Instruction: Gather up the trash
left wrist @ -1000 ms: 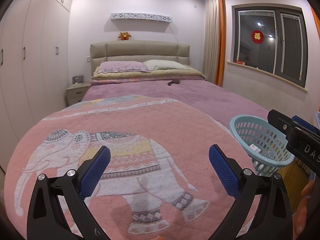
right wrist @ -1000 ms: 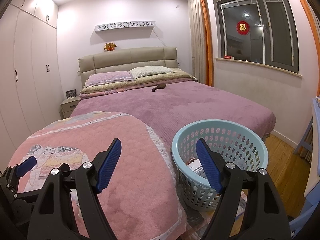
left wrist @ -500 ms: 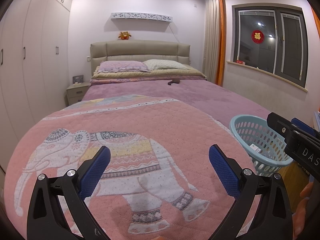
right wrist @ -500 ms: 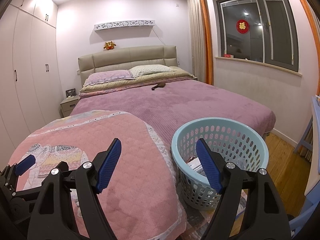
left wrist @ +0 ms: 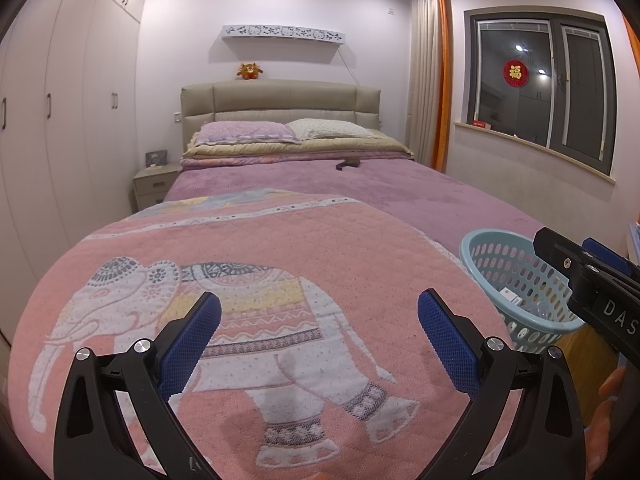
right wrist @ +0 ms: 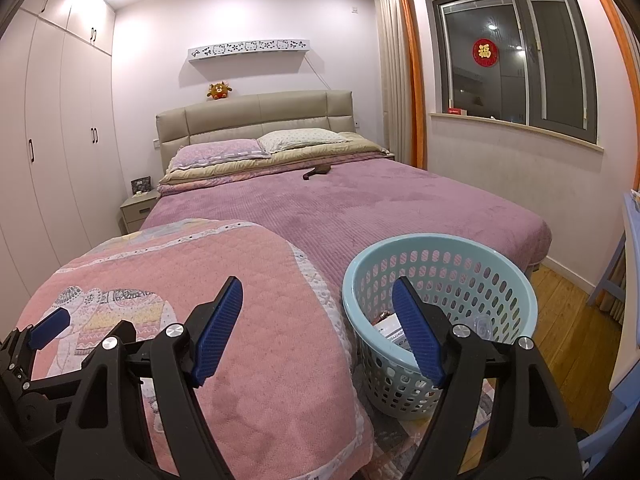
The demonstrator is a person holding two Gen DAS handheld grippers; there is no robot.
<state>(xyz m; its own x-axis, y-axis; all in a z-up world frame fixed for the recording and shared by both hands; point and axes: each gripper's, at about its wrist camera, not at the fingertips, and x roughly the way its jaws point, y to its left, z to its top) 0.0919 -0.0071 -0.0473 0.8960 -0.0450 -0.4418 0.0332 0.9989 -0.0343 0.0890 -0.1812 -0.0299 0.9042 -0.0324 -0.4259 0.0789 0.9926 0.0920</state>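
Note:
A light blue perforated basket [right wrist: 440,276] stands on the floor at the foot of the bed, with some white and brown trash at its bottom [right wrist: 390,326]. The same basket [left wrist: 516,276] shows at the right of the left wrist view. My right gripper [right wrist: 318,306] hovers open and empty, its right finger over the basket's near rim and its left finger over the pink quilt. My left gripper [left wrist: 320,320] is open and empty above the elephant quilt [left wrist: 256,280]. A small dark brown object [right wrist: 317,171] lies far up the purple bedspread near the pillows.
White wardrobes [right wrist: 60,140] run along the left wall and a nightstand [right wrist: 136,208] sits by the headboard. A window and orange curtain [right wrist: 414,92] are on the right. A wooden floor [right wrist: 568,320] and blue furniture [right wrist: 628,264] lie right of the basket.

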